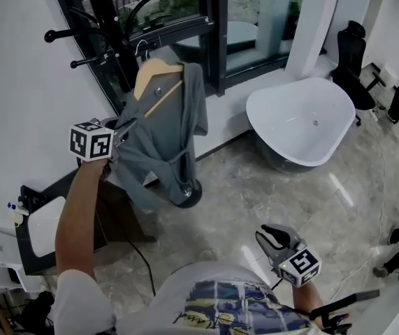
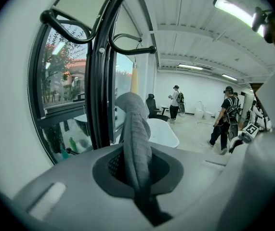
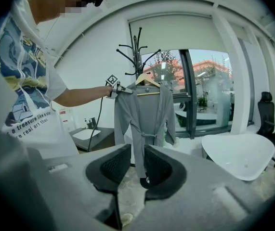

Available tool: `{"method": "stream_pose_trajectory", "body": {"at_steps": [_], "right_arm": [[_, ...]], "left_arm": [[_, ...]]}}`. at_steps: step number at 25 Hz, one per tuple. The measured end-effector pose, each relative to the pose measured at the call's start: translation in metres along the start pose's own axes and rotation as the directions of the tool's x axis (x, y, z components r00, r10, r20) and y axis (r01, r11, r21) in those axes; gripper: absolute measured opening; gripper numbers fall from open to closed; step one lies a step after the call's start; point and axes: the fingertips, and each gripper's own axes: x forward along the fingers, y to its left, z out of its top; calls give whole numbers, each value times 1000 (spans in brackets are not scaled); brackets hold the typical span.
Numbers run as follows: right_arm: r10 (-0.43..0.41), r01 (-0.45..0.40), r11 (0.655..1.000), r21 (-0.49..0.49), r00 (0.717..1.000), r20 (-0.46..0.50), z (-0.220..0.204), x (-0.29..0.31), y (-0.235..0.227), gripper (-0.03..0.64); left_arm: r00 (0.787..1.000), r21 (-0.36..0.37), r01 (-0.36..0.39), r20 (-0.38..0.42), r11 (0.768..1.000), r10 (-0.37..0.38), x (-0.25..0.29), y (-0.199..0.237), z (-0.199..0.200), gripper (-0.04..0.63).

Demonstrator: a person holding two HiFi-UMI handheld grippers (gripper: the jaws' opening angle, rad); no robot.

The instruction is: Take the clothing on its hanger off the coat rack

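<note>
A grey robe [image 1: 170,135] hangs on a wooden hanger [image 1: 157,74] from the black coat rack [image 1: 119,44] by the window. My left gripper [image 1: 121,138] is raised to the robe's left shoulder and shut on a fold of its grey cloth [image 2: 136,129], which runs up from between the jaws of the left gripper [image 2: 139,179]. The rack's pole [image 2: 101,71] stands just behind the cloth. My right gripper [image 1: 272,239] hangs low near my waist, open and holding nothing. In the right gripper view the right gripper [image 3: 137,166] faces the robe [image 3: 144,112] and hanger [image 3: 147,81] from a distance.
A white bathtub [image 1: 302,121] stands right of the rack on the marble floor. A black office chair [image 1: 349,54] sits at the back right. A dark cabinet with a washbasin [image 1: 45,223] is at the left, with a cable beside it. People [image 2: 226,119] stand across the room.
</note>
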Motion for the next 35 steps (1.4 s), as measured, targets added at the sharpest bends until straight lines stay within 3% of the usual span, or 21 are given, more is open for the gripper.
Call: {"method": "stream_pose_trajectory", "body": {"at_steps": [17,25,35], "right_arm": [[-13,13,1000,12,1000,20,-25,-55,-6,87],[7,-6,1000,-6,1000,9,-41,-87,-7,87],[53,-54,998,-13,998,-15,-68,-132,-18,87]], "left_arm": [[999,33,43,29,999,-43,-5,-72,16,2],[998,45,53,39,998,-55,-21,-126,13,2],[996,55,74,55,996,-77,-60,-228,-13,2]]}}
